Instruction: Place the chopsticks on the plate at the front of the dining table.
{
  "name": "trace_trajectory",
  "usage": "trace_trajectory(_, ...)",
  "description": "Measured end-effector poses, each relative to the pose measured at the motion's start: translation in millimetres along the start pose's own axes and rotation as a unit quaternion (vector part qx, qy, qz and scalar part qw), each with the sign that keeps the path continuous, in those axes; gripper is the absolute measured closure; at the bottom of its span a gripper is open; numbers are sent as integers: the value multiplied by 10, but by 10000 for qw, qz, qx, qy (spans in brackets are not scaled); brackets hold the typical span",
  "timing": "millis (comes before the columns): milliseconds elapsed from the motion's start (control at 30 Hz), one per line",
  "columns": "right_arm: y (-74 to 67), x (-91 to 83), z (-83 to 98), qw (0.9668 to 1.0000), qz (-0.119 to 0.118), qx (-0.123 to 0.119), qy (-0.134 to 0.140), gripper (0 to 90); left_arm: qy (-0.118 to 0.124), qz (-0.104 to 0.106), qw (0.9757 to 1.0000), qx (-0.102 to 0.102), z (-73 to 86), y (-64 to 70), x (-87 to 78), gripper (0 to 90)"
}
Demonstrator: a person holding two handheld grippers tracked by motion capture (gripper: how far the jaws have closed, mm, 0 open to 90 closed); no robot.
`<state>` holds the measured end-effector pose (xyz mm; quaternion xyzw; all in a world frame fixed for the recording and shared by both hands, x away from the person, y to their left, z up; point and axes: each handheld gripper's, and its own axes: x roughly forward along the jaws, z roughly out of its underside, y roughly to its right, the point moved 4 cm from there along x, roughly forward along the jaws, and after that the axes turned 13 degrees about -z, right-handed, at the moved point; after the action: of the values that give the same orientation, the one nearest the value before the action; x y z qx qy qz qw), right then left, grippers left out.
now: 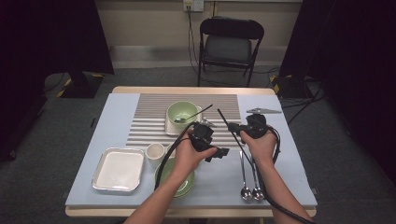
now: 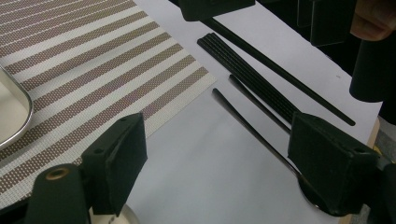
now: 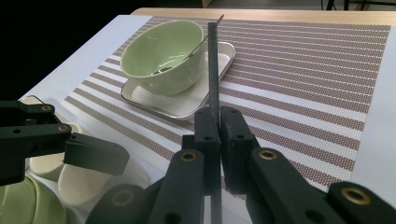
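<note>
Beyond my tabletop (image 1: 122, 89) I see a black folding chair (image 1: 229, 44) against a pale wall (image 1: 149, 23), with a socket (image 1: 194, 5) above it and cables (image 1: 191, 37) hanging down. The floor is grey carpet (image 1: 56, 121). Dark curtains (image 1: 51, 37) hang on both sides.

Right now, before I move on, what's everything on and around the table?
Green ceramic bowl: one, spoon inside, on a small white tray on the striped mat.
Striped placemat: one, brown and white, table centre.
White square metal-rimmed tray: one, near left.
White cup: one, beside that tray.
Green plate: one, under the left forearm.
Metal spoons: two, near right.
Black chopsticks: several lying by the spoons; one clamped in the right hand-held gripper.
Black folding chair: one, behind the table.
Left hand-held gripper: open.
Right hand-held gripper: shut.
</note>
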<state>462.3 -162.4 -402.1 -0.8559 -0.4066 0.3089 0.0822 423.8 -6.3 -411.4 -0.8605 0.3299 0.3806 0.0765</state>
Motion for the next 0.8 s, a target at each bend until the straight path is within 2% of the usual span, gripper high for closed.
trace_trajectory(433, -75, 39, -29, 10000, -50, -81, 23, 863, 23, 19, 10000, -26, -54, 19, -25, 188)
trace_trajectory(800, -134, 62, -63, 9999, -86, -138, 44, 863, 131, 31, 9997, -197, -80, 22, -37, 167)
